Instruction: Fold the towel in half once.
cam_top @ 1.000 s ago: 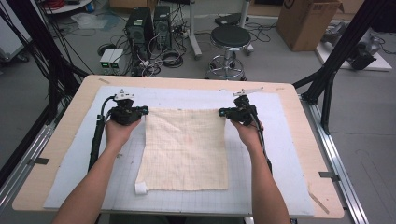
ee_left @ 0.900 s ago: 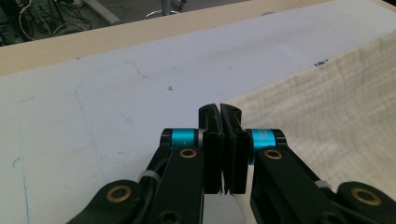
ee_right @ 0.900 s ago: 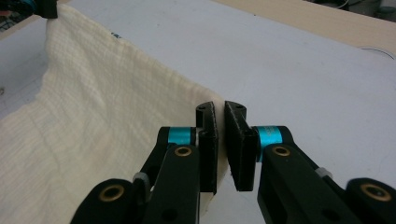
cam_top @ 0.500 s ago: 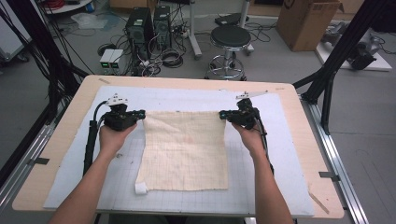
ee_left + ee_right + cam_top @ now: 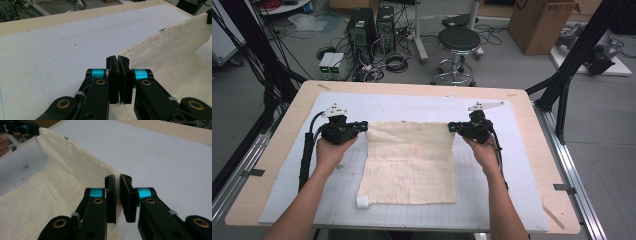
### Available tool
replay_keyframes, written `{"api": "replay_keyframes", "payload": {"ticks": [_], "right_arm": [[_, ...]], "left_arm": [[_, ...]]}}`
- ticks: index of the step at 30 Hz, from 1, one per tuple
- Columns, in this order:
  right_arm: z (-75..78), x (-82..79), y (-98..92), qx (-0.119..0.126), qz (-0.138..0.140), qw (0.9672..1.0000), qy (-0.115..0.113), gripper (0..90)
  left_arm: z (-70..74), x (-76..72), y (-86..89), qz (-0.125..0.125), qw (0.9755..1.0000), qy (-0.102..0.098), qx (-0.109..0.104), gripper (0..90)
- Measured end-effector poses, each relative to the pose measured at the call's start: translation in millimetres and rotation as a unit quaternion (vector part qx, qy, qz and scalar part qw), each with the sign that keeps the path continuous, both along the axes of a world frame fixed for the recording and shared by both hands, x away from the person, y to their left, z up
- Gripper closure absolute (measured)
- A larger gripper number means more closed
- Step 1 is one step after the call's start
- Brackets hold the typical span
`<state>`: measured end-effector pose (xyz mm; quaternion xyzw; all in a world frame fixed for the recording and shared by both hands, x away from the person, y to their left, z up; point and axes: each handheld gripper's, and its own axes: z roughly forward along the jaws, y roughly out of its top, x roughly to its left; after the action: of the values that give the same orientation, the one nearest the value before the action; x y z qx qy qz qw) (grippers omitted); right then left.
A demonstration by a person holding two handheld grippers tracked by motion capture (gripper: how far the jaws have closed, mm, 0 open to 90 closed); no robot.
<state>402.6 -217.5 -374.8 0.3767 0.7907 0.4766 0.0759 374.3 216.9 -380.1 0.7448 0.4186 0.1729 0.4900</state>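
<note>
On the table (image 5: 272,165) there is one white mat (image 5: 512,165) and on it one cream cloth (image 5: 409,160). Two grippers are here, the left gripper (image 5: 362,126) and the right gripper (image 5: 452,127), each in one hand. Behind the table stand one round stool (image 5: 459,40), two black computer towers (image 5: 372,22) and one cardboard box (image 5: 542,25).

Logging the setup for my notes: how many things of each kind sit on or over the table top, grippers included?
Grippers: 2, the left gripper and the right gripper, each shut on a far corner of the cloth
Cream cloth: 1
White gridded mat: 1
Small white tag at the cloth's near left corner: 1
Total: 5
</note>
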Motion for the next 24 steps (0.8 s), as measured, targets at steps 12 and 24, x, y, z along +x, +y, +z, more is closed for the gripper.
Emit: {"api": "replay_keyframes", "payload": {"ticks": [12, 24], "right_arm": [[8.2, -10.5, 2.3, 0.008, 0.020, 0.9997, -0.009, 83.9], [-1.6, -26.8, -3.2, 0.015, 0.029, 0.9993, -0.017, 83.9]], "left_arm": [[-4.7, -15.9, 3.0, -0.012, 0.9999, -0.001, 0.001, 87.2], [-11.4, -34.1, 10.5, -0.027, 0.9996, -0.004, 0.000, 87.1]]}}
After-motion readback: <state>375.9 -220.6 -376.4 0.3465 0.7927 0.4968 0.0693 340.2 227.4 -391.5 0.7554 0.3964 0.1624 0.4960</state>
